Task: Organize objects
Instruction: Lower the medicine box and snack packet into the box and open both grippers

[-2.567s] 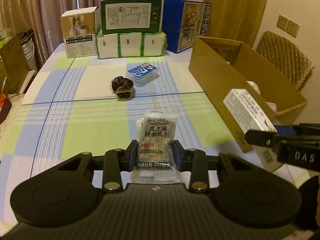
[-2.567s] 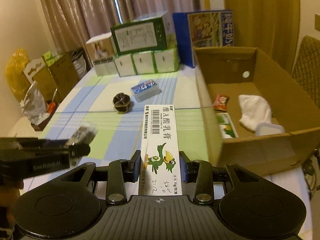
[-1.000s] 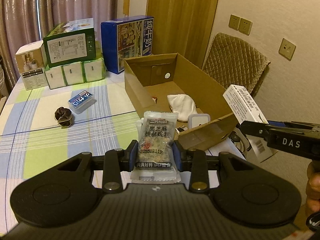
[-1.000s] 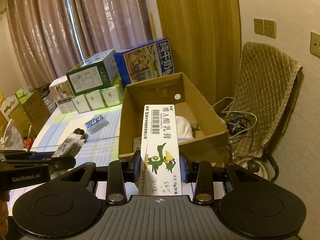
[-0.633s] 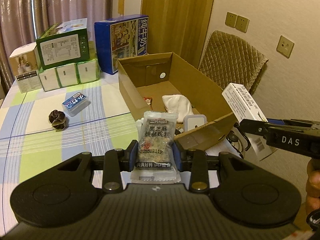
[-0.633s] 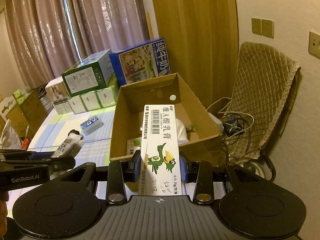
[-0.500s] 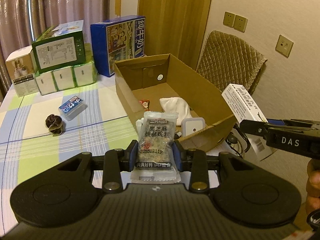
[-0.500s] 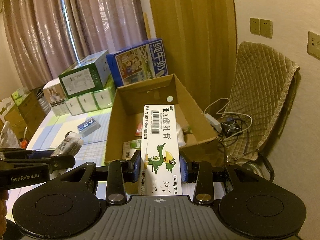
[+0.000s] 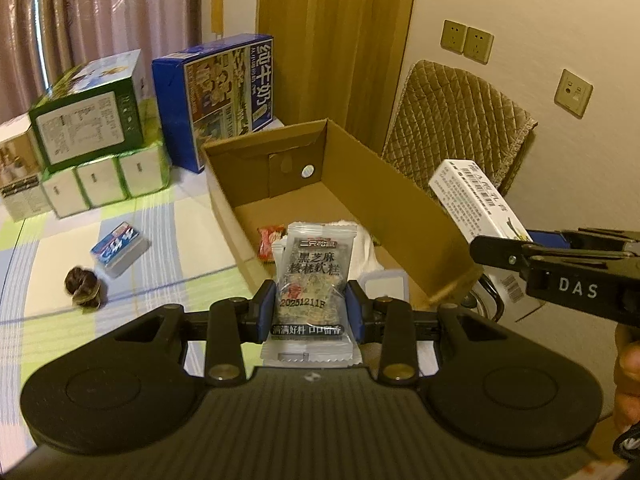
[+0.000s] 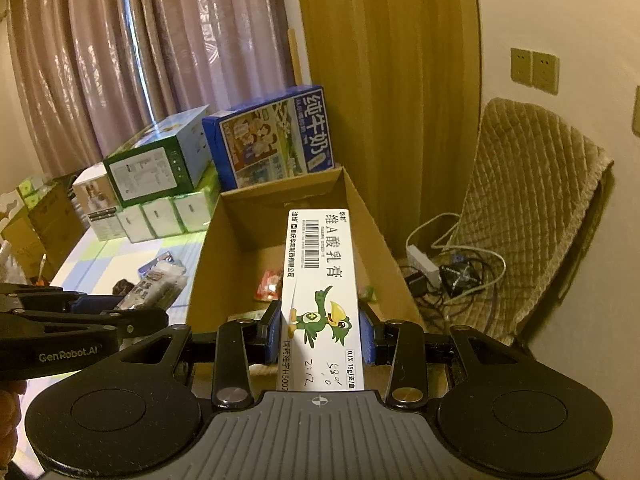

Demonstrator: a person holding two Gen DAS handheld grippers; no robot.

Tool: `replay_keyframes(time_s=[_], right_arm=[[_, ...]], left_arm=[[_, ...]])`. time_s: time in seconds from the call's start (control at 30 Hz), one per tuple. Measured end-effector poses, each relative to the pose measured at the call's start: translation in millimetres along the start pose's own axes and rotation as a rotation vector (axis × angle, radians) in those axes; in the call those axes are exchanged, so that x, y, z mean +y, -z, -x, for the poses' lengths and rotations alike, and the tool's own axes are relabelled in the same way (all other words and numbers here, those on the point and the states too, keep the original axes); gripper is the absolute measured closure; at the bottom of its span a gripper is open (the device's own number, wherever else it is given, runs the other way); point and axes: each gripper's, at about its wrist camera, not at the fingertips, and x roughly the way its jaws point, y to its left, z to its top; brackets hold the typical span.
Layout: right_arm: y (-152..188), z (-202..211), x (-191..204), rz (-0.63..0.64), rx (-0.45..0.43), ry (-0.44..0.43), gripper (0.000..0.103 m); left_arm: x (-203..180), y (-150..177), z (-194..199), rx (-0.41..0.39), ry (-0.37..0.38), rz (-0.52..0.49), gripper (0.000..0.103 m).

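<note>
both loads over the cardboard box (image 9: 392, 200), undropped: left tool (image 9: 312, 308) clenching snack packet (image 9: 314, 276), right tool (image 10: 320, 336) clenching ointment carton (image 10: 324, 280). blue pack (image 9: 120, 248) and dark lump (image 9: 84, 290) left on table (image 9: 168, 272).

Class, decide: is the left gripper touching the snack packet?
Touching. The left wrist view shows the left gripper with its blue pads pressed against both sides of the snack packet.

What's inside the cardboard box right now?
Inside the cardboard box: a red packet, a white cloth and a white-lidded container. The held snack packet hides the middle.
</note>
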Motion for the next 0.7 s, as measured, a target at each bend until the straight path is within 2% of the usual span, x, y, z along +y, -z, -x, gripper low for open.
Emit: replay_keyframes(time_s=[0.3, 0.57, 0.67, 0.7], right_arm=[[-28.0, -45.0, -13.3, 0.007, 0.019, 0.001, 0.068], [-29.2, -70.8, -27.6, -0.022, 0.046, 0.006, 0.068], [-25.6, -73.5, -33.3, -0.039, 0.053, 0.002, 0.068], [-24.6, -72.9, -33.9, -0.041, 0.053, 0.001, 0.068]], left_arm=[[-4.8, -30.6, -37.0, 0.003, 0.008, -0.029, 0.071], [-7.4, -41.0, -75.6, 0.022, 0.021, -0.038, 0.071], [-4.4, -43.7, -84.3, 0.026, 0.011, -0.038, 0.058], [-2.0, -44.1, -83.6, 0.02, 0.009, -0.034, 0.058]])
